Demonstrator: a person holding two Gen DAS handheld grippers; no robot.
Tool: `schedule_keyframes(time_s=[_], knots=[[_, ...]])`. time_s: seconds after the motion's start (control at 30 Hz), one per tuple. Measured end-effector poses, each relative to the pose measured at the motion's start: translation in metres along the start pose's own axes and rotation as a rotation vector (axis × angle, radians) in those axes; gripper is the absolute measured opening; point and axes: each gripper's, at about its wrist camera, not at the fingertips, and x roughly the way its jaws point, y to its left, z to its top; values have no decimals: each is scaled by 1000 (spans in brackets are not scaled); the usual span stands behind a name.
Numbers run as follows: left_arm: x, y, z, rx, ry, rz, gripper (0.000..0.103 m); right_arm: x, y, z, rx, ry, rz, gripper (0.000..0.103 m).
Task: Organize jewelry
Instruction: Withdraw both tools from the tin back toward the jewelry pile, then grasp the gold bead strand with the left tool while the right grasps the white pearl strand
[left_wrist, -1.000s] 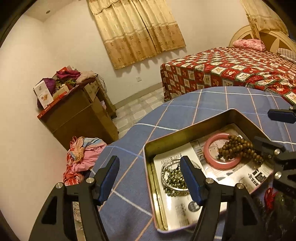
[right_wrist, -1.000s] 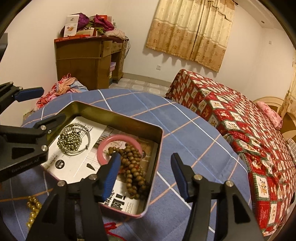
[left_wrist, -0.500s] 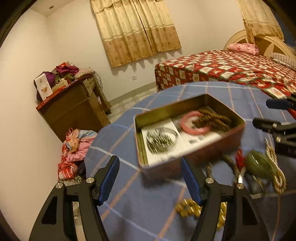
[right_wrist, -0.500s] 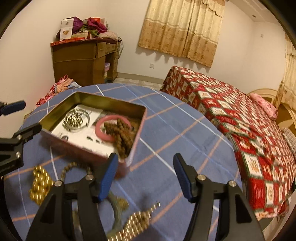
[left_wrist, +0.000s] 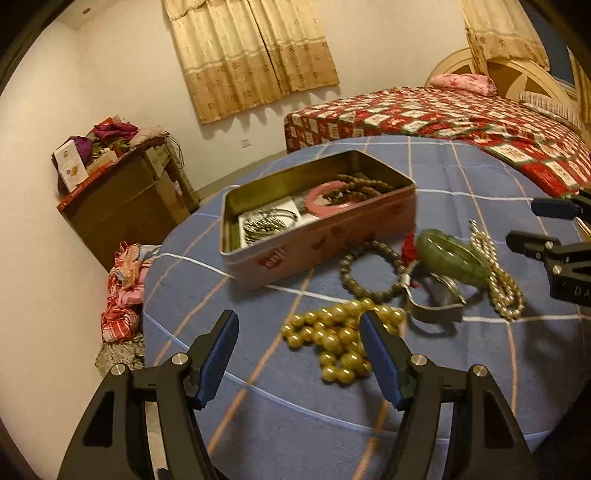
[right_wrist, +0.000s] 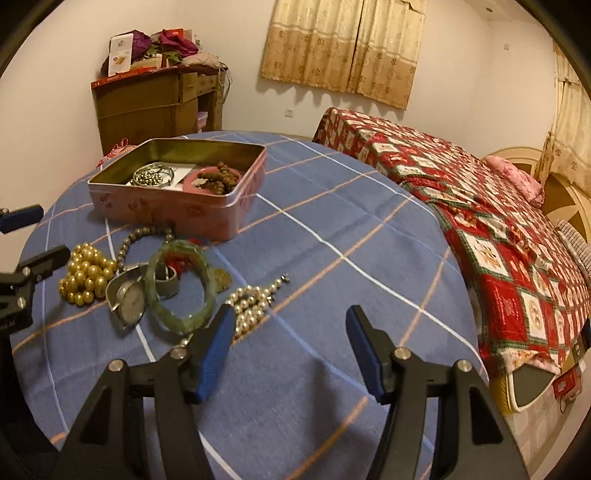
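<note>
Both grippers tilt down over the desk (right_wrist: 332, 229), side by side. The left gripper (left_wrist: 297, 354) is spread and empty above the yellow bead strand (left_wrist: 332, 339). The right gripper (right_wrist: 290, 339) is spread beside the green bangle (right_wrist: 181, 288), empty. The tin (right_wrist: 177, 206) sits behind the loose jewelry.

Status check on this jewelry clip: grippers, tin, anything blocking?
Left gripper and right gripper open, empty. Pink tin partly filled; green bangle and gold beads loose on table. Nothing blocking.
</note>
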Motion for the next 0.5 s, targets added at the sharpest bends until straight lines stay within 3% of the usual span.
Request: schedule_keyframes(time_s=[0.27, 0.5], knots=[[5, -9, -6, 12, 16, -20, 68, 6, 16, -7, -10, 30, 78, 64], [22, -7, -11, -1, 60, -28, 68, 17, 15, -15, 0, 50, 89, 65]])
